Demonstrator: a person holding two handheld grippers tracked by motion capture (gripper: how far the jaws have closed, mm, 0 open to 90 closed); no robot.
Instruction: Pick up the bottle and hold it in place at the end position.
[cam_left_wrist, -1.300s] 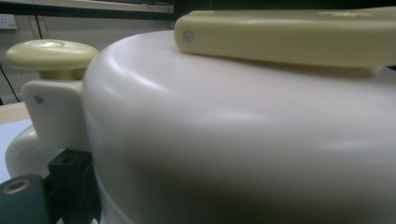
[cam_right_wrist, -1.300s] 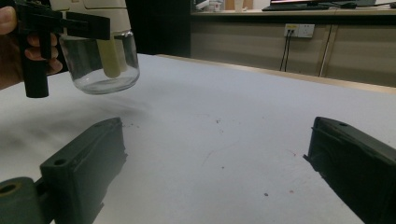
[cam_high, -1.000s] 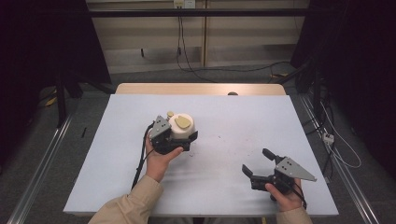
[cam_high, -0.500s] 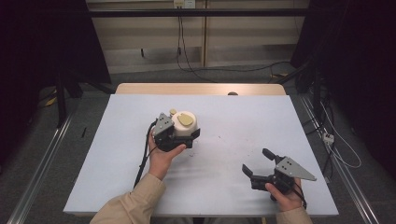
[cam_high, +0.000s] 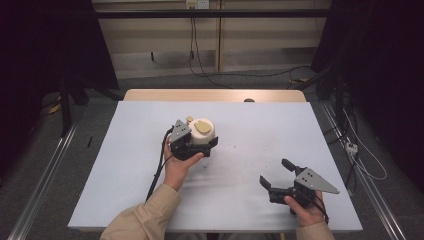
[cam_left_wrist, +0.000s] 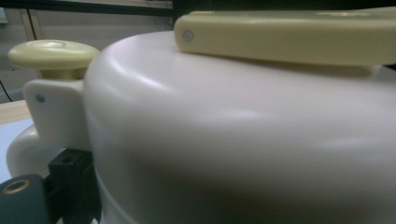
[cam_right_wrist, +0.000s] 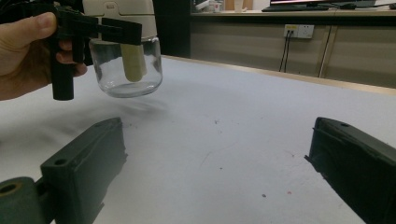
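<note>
The tabletop (cam_high: 125, 165) is pale blue-grey (its far edge shows bare wood) and stands on a grey floor (cam_high: 65, 165). Metal rails (cam_high: 42, 185) run along both sides. Beige wall panels (cam_high: 165, 40) sit behind, with black cables (cam_high: 210, 70) trailing down. Dark curtains (cam_high: 385, 75) flank the scene.

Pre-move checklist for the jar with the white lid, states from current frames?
1. Left tool clamped on the jar: ok, jaws bracket it just under the white lid.
2. Jar lifted off the table: ok, the right gripper view shows a gap and a shadow beneath it.
3. Jar upright: ok, no obvious tilt.
4. Right tool open: ok, jaws spread, nothing between them.
5. Table between right tool and jar: ok, bare apart from small specks.
6. Lid seated tight: cannot tell.
</note>
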